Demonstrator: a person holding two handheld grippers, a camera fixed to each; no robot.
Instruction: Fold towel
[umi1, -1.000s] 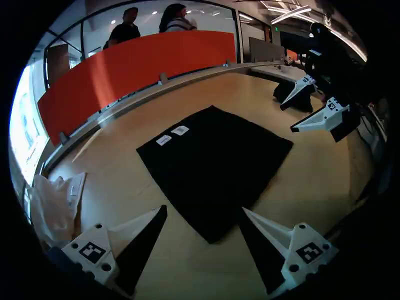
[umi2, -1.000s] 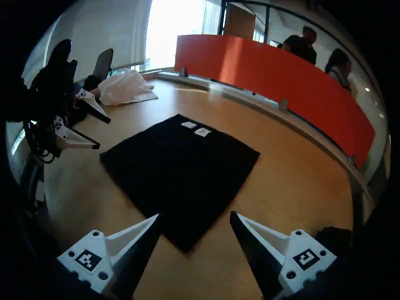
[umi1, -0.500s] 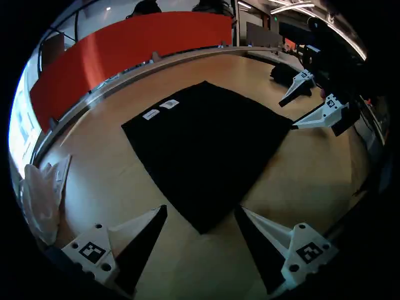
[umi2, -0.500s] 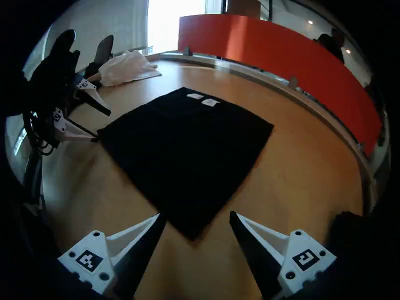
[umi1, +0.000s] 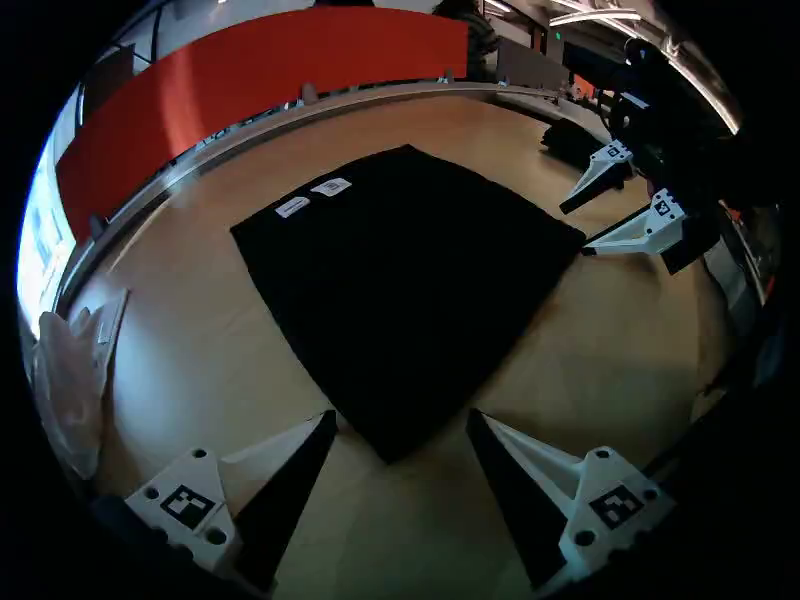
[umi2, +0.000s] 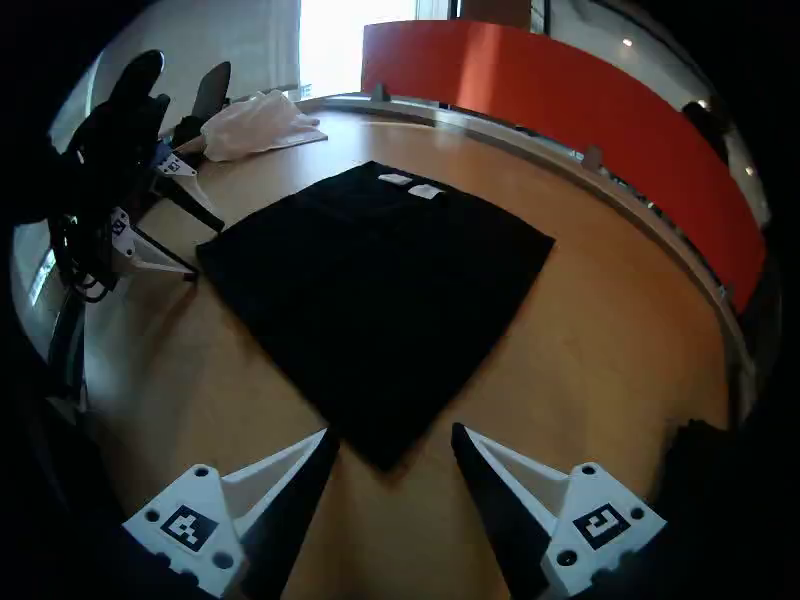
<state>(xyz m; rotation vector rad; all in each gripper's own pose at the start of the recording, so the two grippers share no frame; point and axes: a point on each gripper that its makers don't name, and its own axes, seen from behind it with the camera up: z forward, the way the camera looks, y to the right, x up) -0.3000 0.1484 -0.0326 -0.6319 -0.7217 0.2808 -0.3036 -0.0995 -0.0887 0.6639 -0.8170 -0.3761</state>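
In the left gripper view, a square black towel (umi1: 400, 290) lies flat and unfolded on the light wooden tabletop (umi1: 200, 330). The towel is turned so that one corner points toward the camera. The left gripper (umi1: 398, 420) shows at the bottom with its jaws spread wide, and that near corner lies in the gap between its two white fingers, touched by neither. Two small white labels (umi1: 312, 197) sit side by side near the towel's far left edge. The right gripper (umi1: 574, 230) is at the upper right with its jaws spread too, its lower fingertip just beside the towel's right corner. A long orange partition (umi1: 250, 80) runs along the far edge of the tabletop. A crumpled white cloth (umi1: 65, 390) lies at the left, well apart from the towel.

In the right gripper view, the black towel (umi2: 370, 290) again lies flat with a corner toward the camera. That corner sits between the parted jaws of the right gripper (umi2: 392, 432), untouched by either finger. The left gripper (umi2: 208, 250) is at the left with its jaws spread, its lower fingertip just beside the towel's left corner. The crumpled white cloth (umi2: 255, 120) lies on the tabletop beyond the left gripper.
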